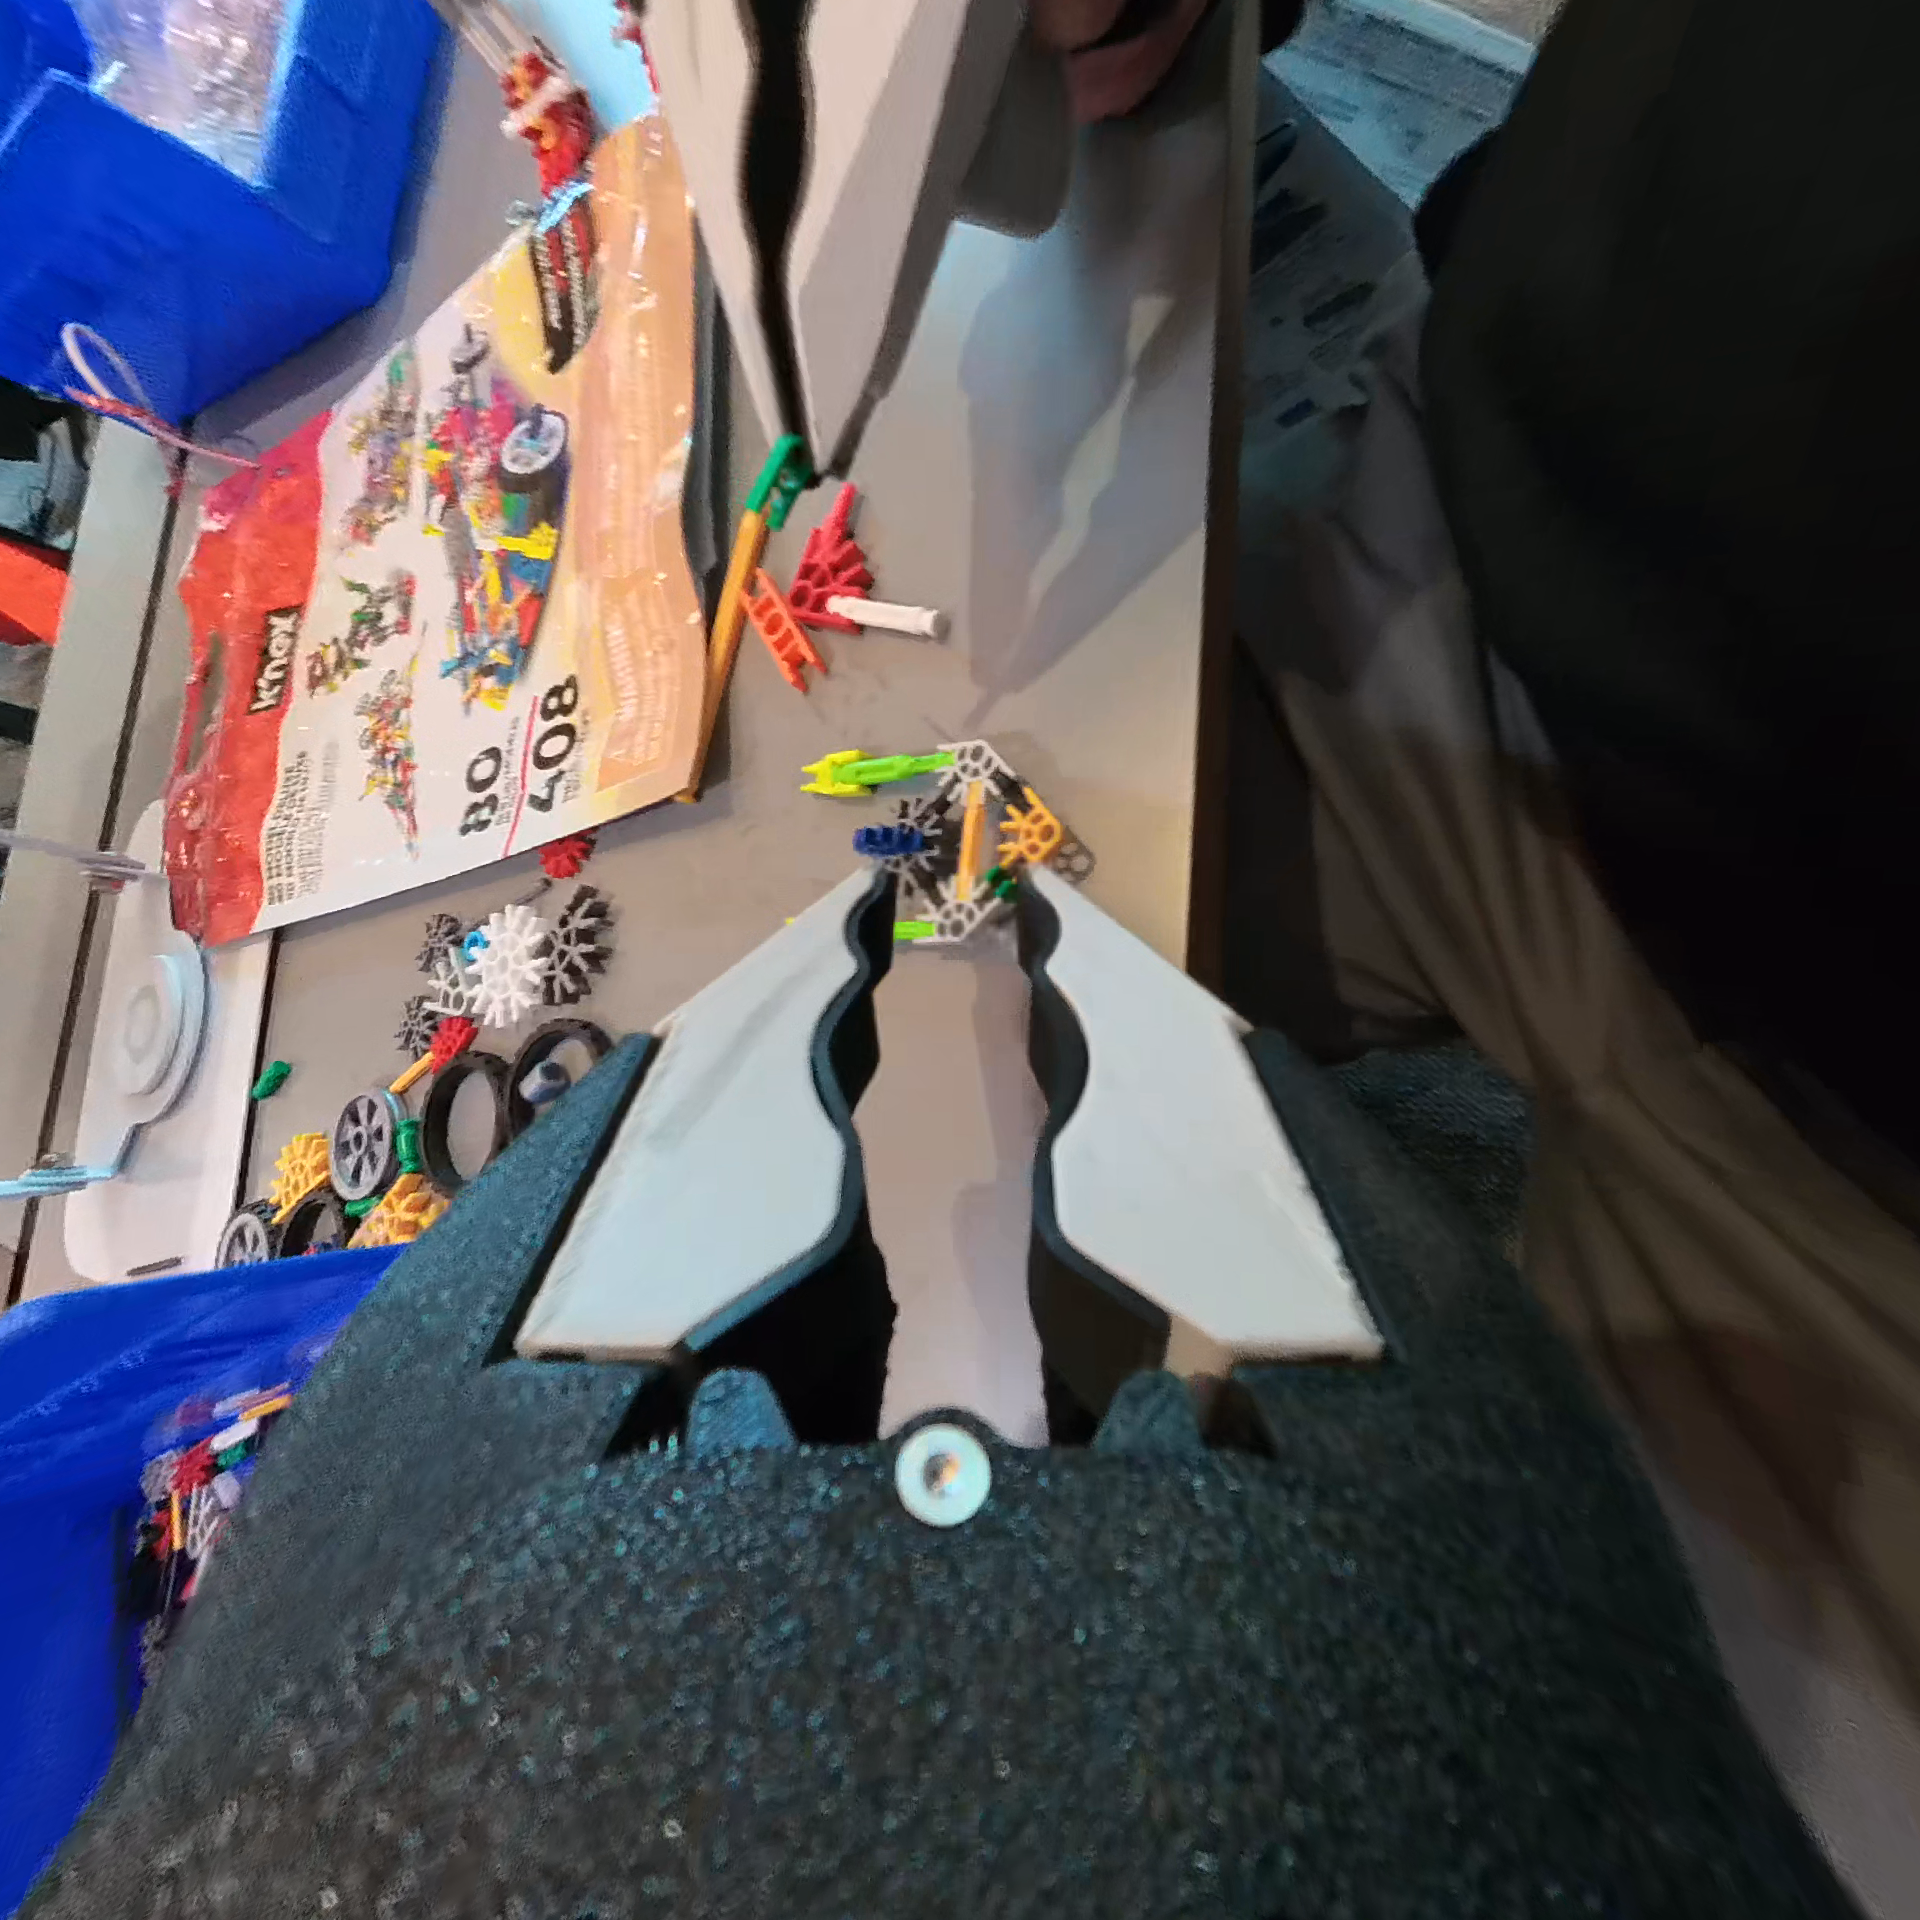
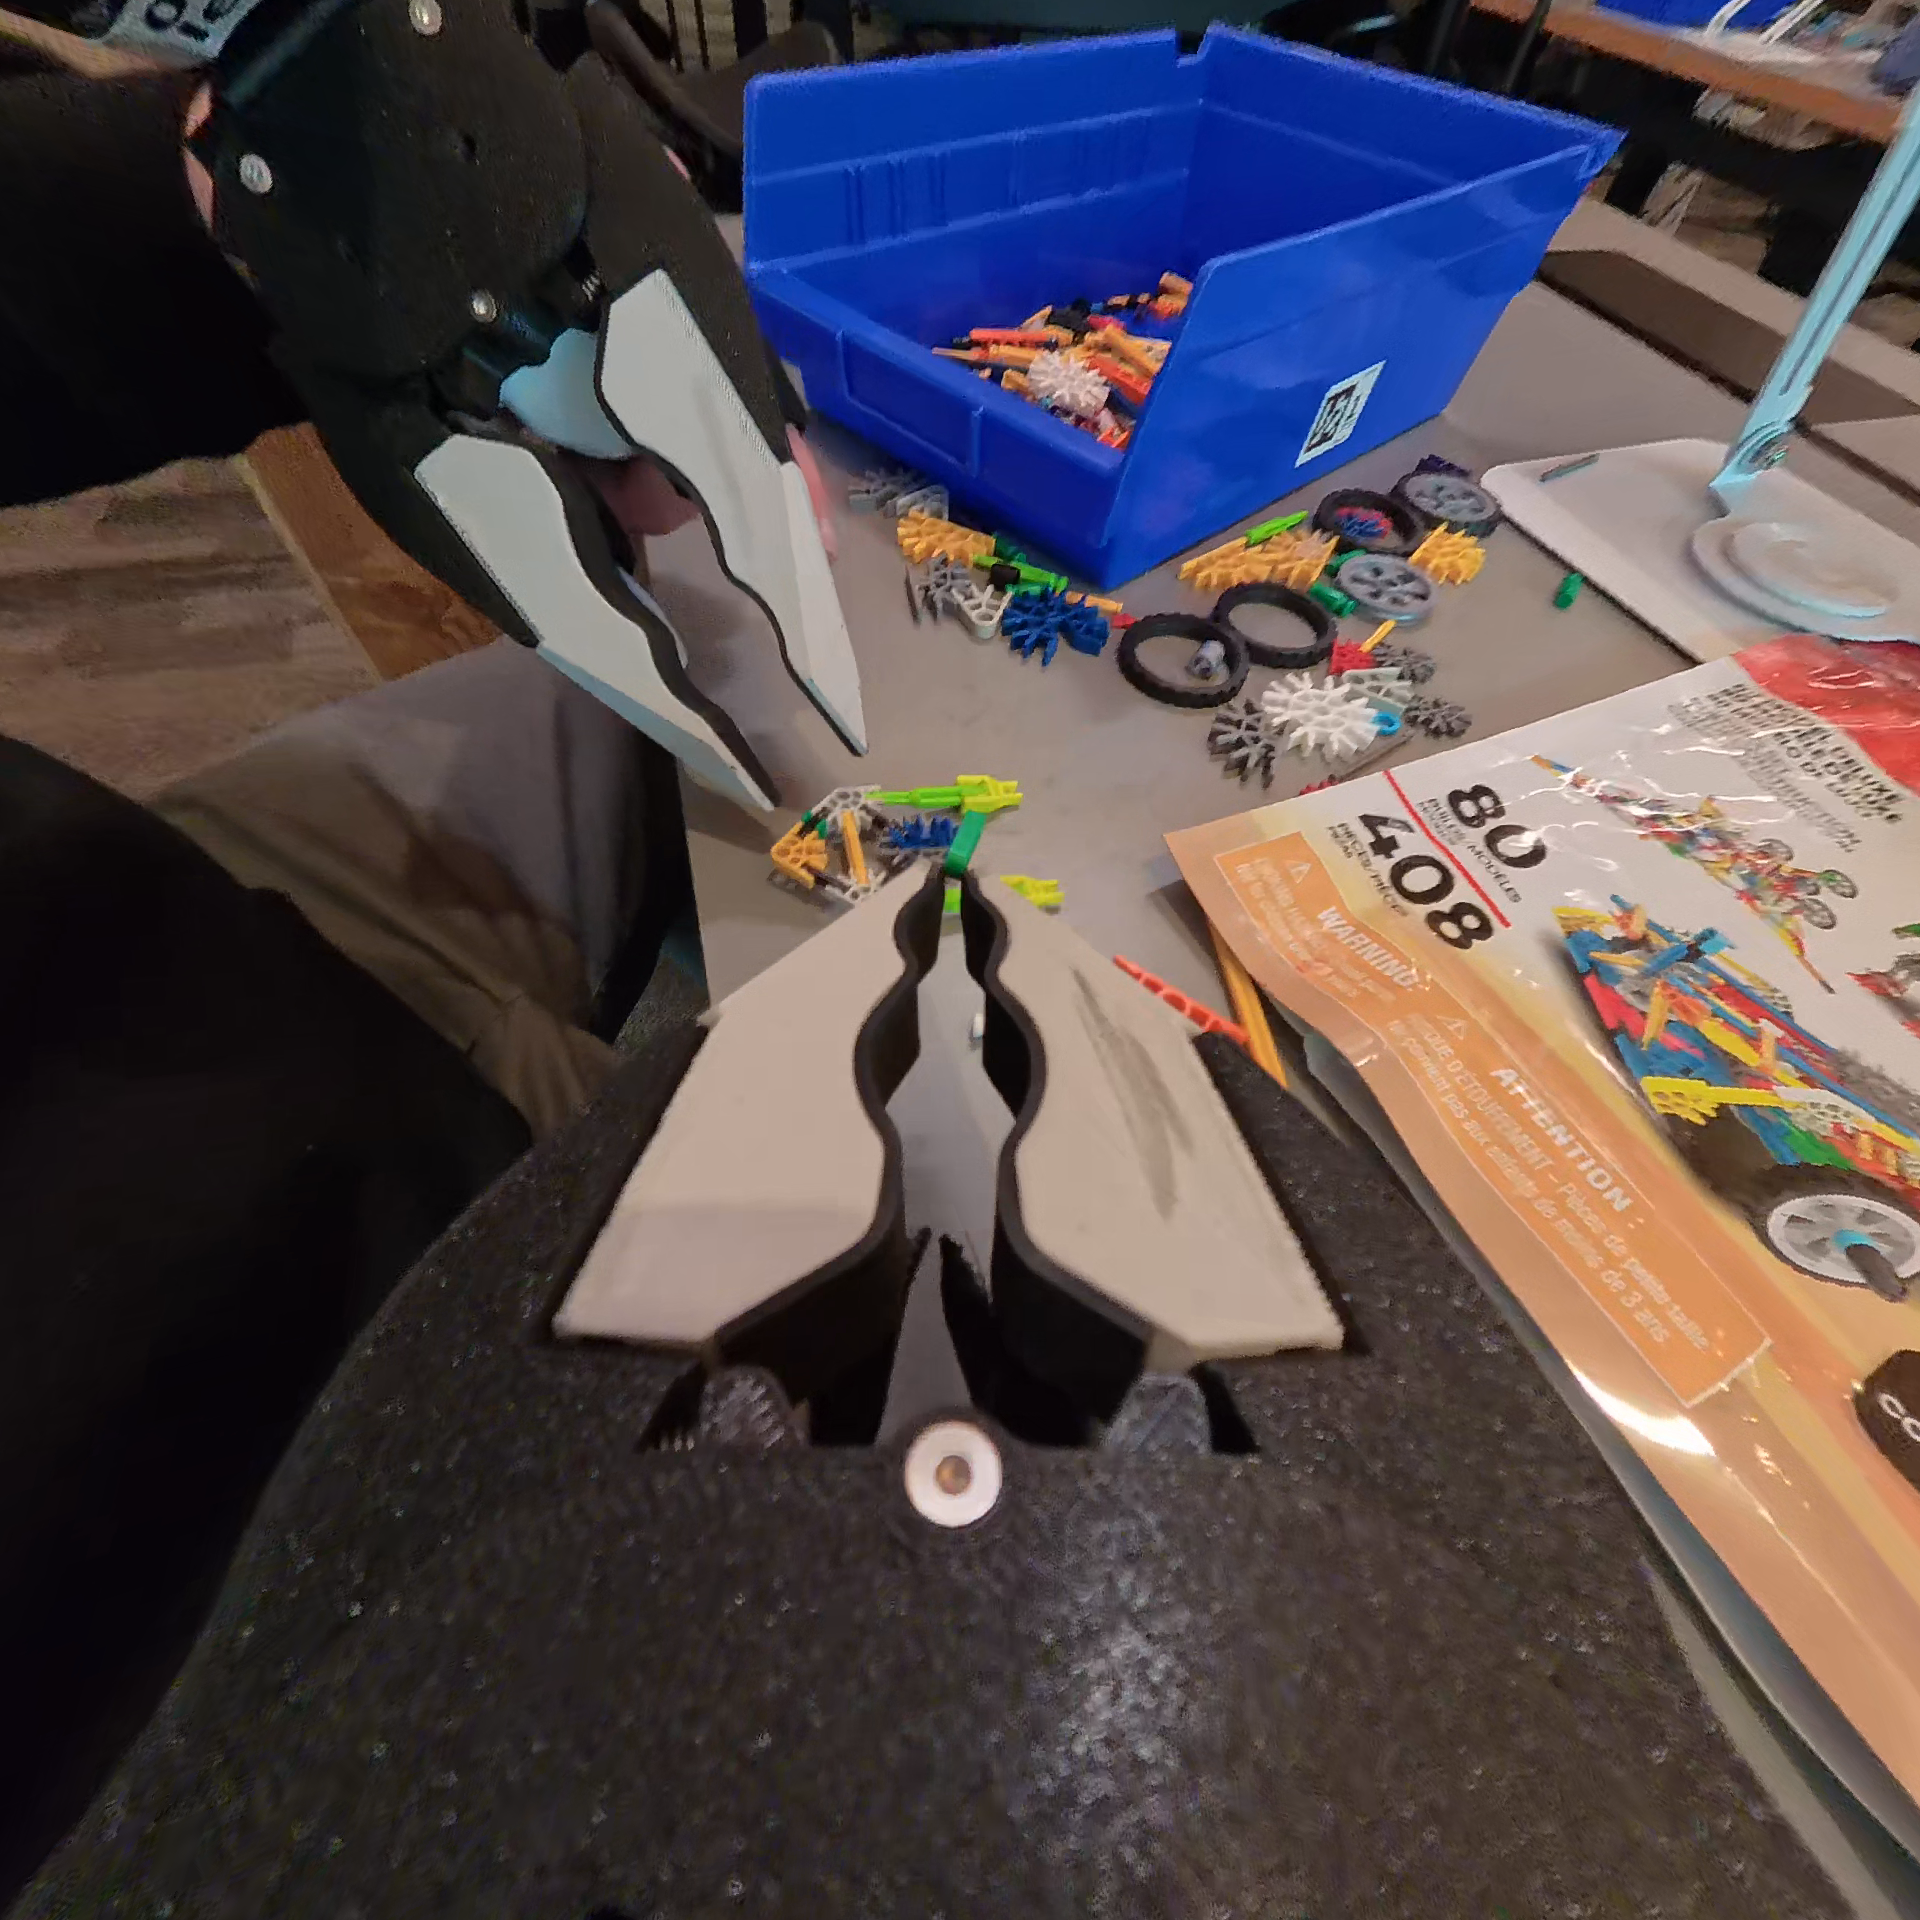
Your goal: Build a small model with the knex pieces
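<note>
A small assembly of white, yellow, blue and black construction-toy pieces [image 1: 971, 831] lies near the grey table's edge; it also shows in the right wrist view [image 2: 842, 842]. My left gripper [image 1: 956, 888] is open, its tips on either side of the assembly's near end. In the right wrist view the left gripper [image 2: 814, 771] hovers just over the assembly. My right gripper [image 2: 951, 883] is shut on a small green piece [image 2: 961, 847], held just beside the assembly. In the left wrist view the right gripper [image 1: 816, 468] comes in from above with the green piece [image 1: 781, 483].
A blue bin [image 2: 1143, 208] with several parts stands at the back. Loose wheels, tyres [image 2: 1278, 623] and connectors lie before it. The printed kit bag [image 2: 1558, 1039] lies to the right, with a yellow rod [image 2: 1242, 997] along it. The table edge [image 1: 1210, 520] and a person's legs are close. Tip to tip, the grippers are about 7 cm apart.
</note>
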Tool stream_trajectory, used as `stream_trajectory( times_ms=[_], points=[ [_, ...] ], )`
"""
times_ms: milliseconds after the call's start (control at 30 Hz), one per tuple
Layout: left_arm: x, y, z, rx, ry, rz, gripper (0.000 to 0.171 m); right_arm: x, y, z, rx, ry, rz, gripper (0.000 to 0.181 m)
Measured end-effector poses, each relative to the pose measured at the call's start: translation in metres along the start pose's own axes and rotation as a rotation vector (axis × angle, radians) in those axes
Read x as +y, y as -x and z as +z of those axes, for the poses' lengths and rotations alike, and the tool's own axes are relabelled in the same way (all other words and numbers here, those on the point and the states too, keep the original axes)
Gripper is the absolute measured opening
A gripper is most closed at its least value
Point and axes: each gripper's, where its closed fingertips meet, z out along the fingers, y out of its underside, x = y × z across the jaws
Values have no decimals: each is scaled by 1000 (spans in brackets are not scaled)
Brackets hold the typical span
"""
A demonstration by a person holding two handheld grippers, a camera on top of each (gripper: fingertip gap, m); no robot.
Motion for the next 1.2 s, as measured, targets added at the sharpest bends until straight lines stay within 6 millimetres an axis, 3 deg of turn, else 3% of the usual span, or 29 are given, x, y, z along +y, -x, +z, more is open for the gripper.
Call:
stream_trajectory(
  times_ms=[233, 733, 967, 1200],
  points=[
    [9, -7, 15, -27, 69, 109, 15, 10, 7, 3, -52, 71, -10, 2],
    [14, 11, 21, -147, 199, 0, 10, 28, 16, 18, -133, 231, 21, 1],
    [5, 16, 17, -144, 160, 0, 15, 32, 13, 30, -144, 291, 30, 1],
    [6, 10, 27, -82, 149, 17, 15, 36, 9, 41, -137, 338, 24, 1]
  ],
)
